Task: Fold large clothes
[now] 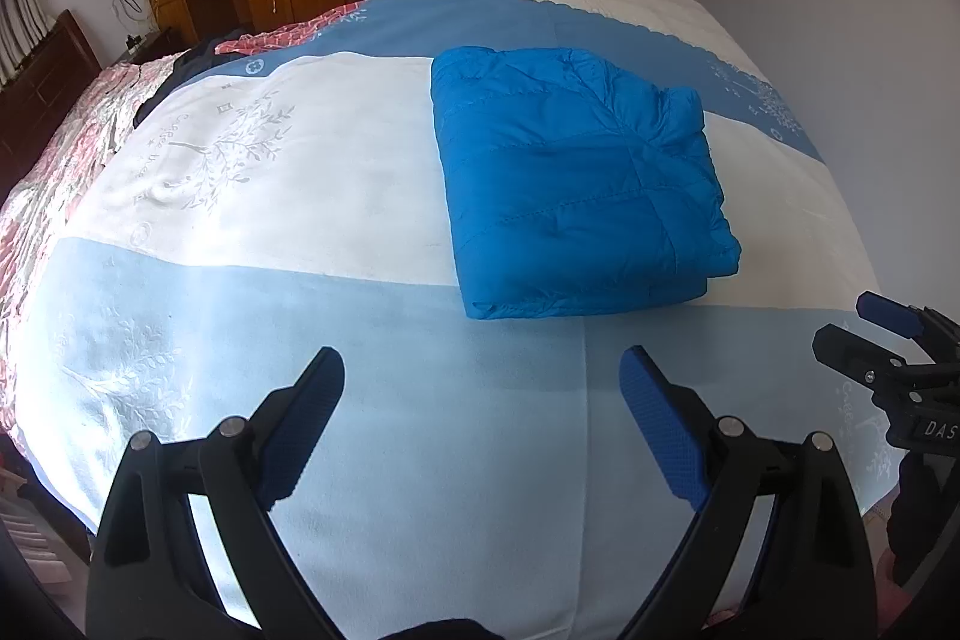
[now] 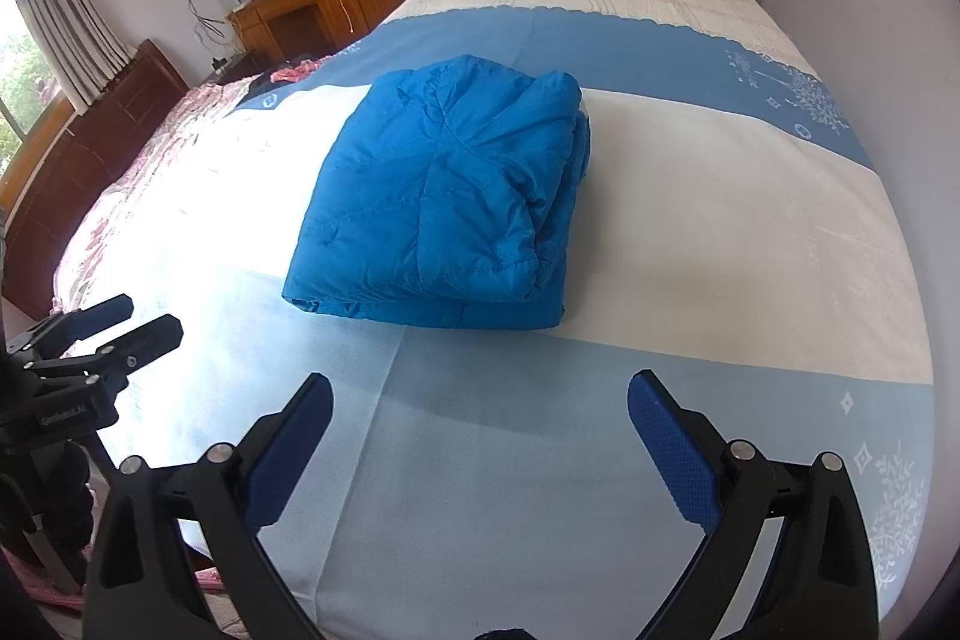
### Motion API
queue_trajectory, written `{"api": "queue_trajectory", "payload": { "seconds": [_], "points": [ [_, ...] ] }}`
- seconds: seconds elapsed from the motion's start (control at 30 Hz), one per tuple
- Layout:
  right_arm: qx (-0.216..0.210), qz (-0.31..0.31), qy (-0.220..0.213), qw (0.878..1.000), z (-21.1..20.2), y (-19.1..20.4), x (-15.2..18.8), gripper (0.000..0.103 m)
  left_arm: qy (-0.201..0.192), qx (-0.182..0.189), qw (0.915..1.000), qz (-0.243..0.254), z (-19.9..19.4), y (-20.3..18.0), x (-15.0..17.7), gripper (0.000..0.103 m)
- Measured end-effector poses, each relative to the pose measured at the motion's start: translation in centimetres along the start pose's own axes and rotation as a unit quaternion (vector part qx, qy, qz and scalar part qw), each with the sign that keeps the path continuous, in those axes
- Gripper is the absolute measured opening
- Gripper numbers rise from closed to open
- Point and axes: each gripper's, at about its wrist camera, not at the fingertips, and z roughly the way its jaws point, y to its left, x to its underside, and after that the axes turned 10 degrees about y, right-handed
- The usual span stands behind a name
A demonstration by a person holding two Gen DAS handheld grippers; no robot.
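I am holding my left gripper [image 1: 483, 418] spread wide and empty over the pale blue band of the bed cover [image 1: 420, 460]. Ahead, the blue quilted jacket [image 1: 576, 184] is lying folded into a thick bundle on the white stripe. My right gripper [image 2: 480, 436] is hovering beside it, jaws equally spread, pinching nothing.

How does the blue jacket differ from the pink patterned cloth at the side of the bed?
The blue jacket is plain bright blue and quilted; the pink cloth is patterned. The jacket is folded into a neat thick rectangle, while the pink cloth lies rumpled and spread out. The jacket sits mid-bed; the pink cloth lies along the bed's edge. Neither is held by a gripper.
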Motion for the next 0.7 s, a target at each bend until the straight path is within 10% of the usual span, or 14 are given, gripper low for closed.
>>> {"api": "queue_trajectory", "payload": {
  "seconds": [0.7],
  "points": [
    [-0.002,0.000,0.002,1.000,0.18,-0.19,-0.22,0.099,0.004,-0.001,1.0000,0.003,0.09,-0.03,-0.19,0.092]
  ]
}}
